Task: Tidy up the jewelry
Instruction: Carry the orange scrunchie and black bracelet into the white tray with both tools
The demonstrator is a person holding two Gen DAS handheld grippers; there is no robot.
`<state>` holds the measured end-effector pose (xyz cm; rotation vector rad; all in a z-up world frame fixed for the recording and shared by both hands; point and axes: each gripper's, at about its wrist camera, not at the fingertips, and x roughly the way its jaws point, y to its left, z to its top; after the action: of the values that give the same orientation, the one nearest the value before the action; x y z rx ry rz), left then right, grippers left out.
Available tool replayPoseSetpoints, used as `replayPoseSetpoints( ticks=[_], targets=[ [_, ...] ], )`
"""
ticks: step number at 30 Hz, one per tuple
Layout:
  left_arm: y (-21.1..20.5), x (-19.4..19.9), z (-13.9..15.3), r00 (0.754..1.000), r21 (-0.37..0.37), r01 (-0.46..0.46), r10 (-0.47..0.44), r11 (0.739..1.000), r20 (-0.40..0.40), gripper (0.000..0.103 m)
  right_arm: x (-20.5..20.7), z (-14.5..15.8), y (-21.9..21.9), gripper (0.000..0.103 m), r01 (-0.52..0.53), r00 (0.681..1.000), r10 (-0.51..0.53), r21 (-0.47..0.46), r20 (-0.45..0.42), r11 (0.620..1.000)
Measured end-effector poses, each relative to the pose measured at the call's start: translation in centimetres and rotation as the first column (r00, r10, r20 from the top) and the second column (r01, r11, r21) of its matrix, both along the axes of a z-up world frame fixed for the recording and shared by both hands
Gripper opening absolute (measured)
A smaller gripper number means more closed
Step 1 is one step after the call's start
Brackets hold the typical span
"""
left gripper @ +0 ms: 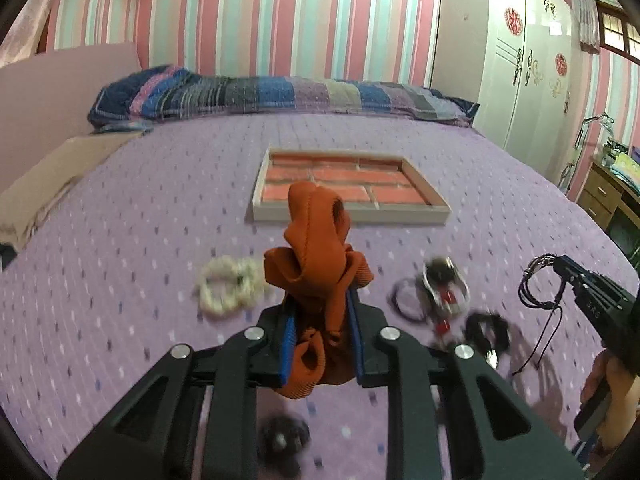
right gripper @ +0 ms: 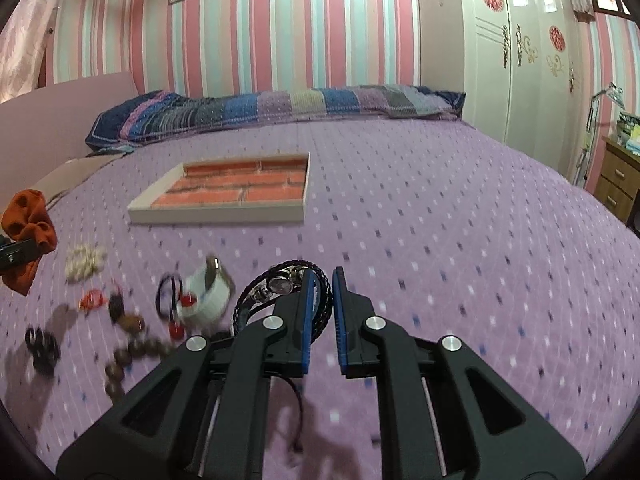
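Observation:
My left gripper is shut on an orange scrunchie, held above the purple bed; it also shows in the right wrist view. My right gripper is shut on a black braided bracelet, which hangs around the left finger; it also shows in the left wrist view. A shallow tray with a brick-patterned floor lies ahead, mid-bed. Loose jewelry lies on the bed: a white bead bracelet, a white bangle, black hair ties, brown beads.
A striped blanket roll lies along the far edge of the bed. A cardboard piece sits at the left edge. A white wardrobe and a wooden dresser stand on the right.

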<state>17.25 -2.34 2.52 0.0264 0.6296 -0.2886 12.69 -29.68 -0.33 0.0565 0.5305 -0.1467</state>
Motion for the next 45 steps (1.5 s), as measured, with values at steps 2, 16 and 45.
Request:
replayPoseSetpoints(
  ticks=[2,16,45],
  targets=[
    [0.0,1.7,0.9,1.0,-0.008,0.0,0.0,1.0,0.005,0.023,1.6,0.9,0.2,0.01,-0.009,1.0,0.009,-0.003,0.012,1.0],
    [-2.1,17.7,3.9,1.0,-0.015,-0.013,0.012,1.0,-0.009,0.023,18.9,6.8,1.8,0.001,-0.081,0.995,0.081,0.005,0.062,0.997],
    [-0.5,16.8,0.2,0.996,-0.051,-0.029,0.024,0.998,-0.09,0.023,14.6,-7.2,-5.5,0.042,0.013,0.939,0.008,0.057,-0.343,0.998]
  ],
)
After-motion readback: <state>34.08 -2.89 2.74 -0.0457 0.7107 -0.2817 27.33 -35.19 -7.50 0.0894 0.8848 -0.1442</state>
